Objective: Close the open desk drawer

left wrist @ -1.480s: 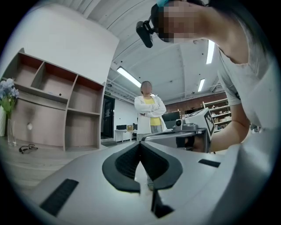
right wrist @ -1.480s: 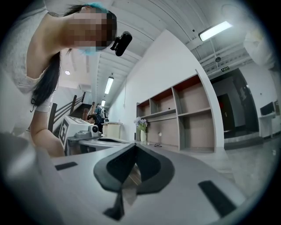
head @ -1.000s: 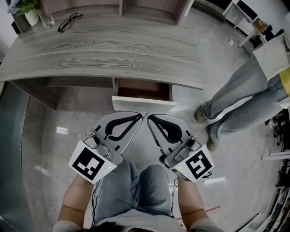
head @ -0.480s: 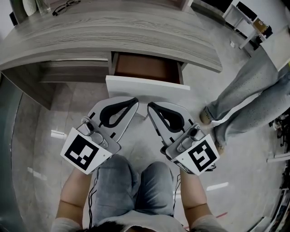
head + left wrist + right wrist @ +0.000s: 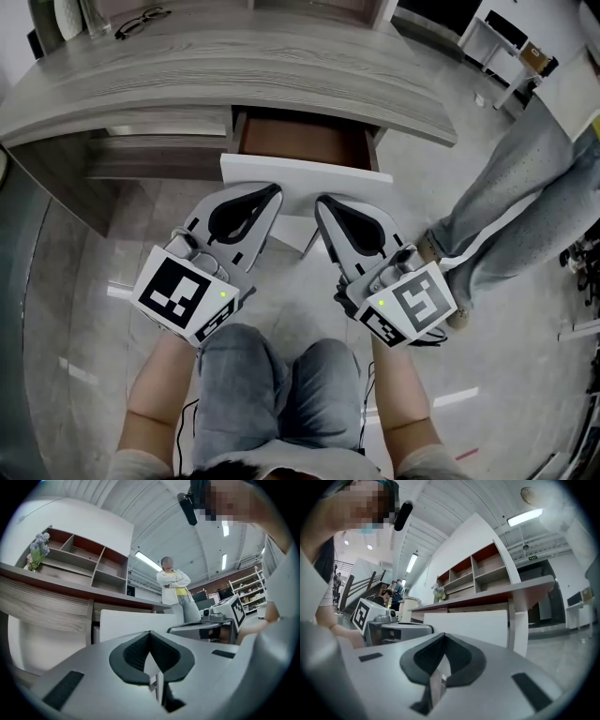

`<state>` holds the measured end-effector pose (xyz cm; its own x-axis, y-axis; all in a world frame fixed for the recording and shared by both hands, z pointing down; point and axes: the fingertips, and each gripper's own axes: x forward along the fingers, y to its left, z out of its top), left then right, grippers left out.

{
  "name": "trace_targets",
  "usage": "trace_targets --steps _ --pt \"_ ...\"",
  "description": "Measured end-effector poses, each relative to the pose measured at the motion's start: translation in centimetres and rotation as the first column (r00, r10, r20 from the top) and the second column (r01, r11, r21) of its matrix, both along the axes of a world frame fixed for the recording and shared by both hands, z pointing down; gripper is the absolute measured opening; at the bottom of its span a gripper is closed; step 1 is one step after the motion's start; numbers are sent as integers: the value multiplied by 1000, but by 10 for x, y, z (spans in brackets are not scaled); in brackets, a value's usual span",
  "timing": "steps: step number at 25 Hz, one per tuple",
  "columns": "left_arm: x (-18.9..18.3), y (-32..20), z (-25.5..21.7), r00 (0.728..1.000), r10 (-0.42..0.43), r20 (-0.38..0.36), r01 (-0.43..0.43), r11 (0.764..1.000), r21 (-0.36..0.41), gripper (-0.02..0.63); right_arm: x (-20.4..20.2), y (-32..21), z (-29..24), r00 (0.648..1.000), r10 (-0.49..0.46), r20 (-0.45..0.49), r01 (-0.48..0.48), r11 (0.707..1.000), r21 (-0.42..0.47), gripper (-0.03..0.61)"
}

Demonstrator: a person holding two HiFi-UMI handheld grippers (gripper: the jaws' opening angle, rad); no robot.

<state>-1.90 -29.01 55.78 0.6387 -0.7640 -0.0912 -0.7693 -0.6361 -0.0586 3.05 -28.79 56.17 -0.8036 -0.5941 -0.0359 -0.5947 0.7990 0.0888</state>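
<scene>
The drawer (image 5: 302, 176) is white, the desk (image 5: 234, 70) grey woodgrain.

This looks like a big open hall used as a work or test space, with an arched white ceiling (image 5: 140, 508), strip lights (image 5: 147, 560), metal storage racks (image 5: 247, 585) at the far side and a glossy grey floor (image 5: 84, 300). An office-style wood-grain desk (image 5: 234, 66) topped with cubby shelves (image 5: 79, 557) stands in it.

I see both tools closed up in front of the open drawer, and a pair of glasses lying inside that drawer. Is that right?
Not quite. The glasses lie on the desk top, near its far left corner, not inside the drawer; the head view shows this. The rest holds: the drawer is open, and the left gripper and right gripper are shut in front of it.
</scene>
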Motion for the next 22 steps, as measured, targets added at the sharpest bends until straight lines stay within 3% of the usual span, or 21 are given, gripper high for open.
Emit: trace_targets --steps 22 --pt "-5 -66 -1 999 -28 -26 27 999 -29 5 0 -72 0 990 140 15 -139 990 -32 8"
